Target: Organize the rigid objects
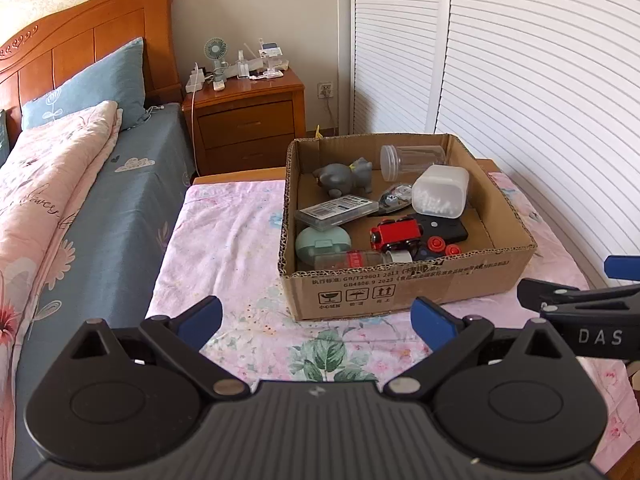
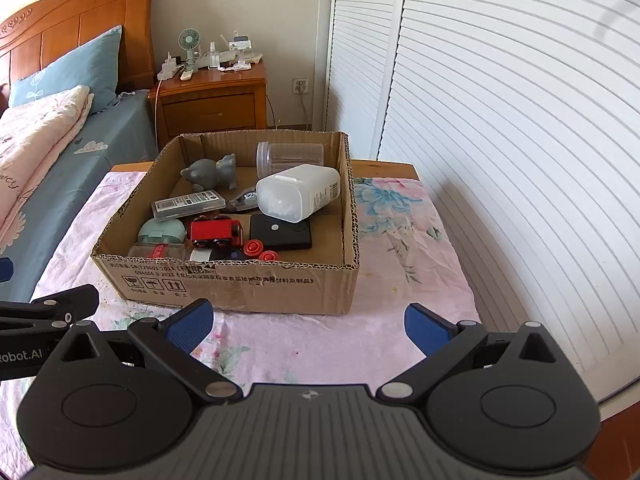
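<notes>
Cardboard box (bed leftward)

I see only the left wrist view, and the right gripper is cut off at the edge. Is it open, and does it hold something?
Observer: The right gripper is open and holds nothing. It is above the cloth, in front of the cardboard box.
Operator: Does the white container have a label? I see none.
Observer: Yes, the white container has a barcode label on the side facing the louvred doors.
</notes>
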### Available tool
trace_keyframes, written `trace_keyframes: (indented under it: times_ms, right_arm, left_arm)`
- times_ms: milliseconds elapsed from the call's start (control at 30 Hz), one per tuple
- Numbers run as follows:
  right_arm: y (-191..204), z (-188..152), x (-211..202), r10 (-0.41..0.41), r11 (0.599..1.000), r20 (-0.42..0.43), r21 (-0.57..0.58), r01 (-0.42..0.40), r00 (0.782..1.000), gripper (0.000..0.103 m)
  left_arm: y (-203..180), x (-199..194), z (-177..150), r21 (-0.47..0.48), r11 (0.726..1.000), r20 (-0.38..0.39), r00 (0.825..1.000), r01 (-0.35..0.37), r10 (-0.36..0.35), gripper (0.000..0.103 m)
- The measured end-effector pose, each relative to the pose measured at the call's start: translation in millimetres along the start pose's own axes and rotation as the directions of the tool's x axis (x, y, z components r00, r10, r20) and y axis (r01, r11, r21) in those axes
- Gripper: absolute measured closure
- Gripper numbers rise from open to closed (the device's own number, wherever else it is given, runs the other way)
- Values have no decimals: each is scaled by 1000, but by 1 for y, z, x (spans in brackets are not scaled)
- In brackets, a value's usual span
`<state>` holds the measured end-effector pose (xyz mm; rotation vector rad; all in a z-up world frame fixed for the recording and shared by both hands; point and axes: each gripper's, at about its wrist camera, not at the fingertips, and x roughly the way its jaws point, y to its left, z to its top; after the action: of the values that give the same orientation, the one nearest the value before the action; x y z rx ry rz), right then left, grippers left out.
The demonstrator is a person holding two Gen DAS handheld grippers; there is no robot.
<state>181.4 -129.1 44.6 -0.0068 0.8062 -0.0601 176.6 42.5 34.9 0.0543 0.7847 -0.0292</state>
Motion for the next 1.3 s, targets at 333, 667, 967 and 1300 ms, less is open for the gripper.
trace_keyframes:
  times_ms: [333, 667, 967, 1300]
  right_arm:
    - [2, 0, -5, 4, 1000, 10, -7, -4, 1000, 0]
    - [1, 1, -8, 5, 1000, 19, -5, -5, 1000, 0]
    - [0, 1, -8, 4, 1000, 21, -1, -4, 1000, 0]
    - [-1, 1, -9, 3, 1000, 21, -1, -3, 1000, 0]
  left_arm:
    - [-1, -5, 0, 0, 1000, 9, 1000, 3, -3, 3]
    - [-1, -9, 1, 5, 1000, 15, 1000, 0, 0, 3]
    - [-3, -10, 1, 8, 1000, 17, 1000, -2, 2, 3]
    - [-4, -10, 0, 8, 1000, 15, 1000, -6, 6, 3]
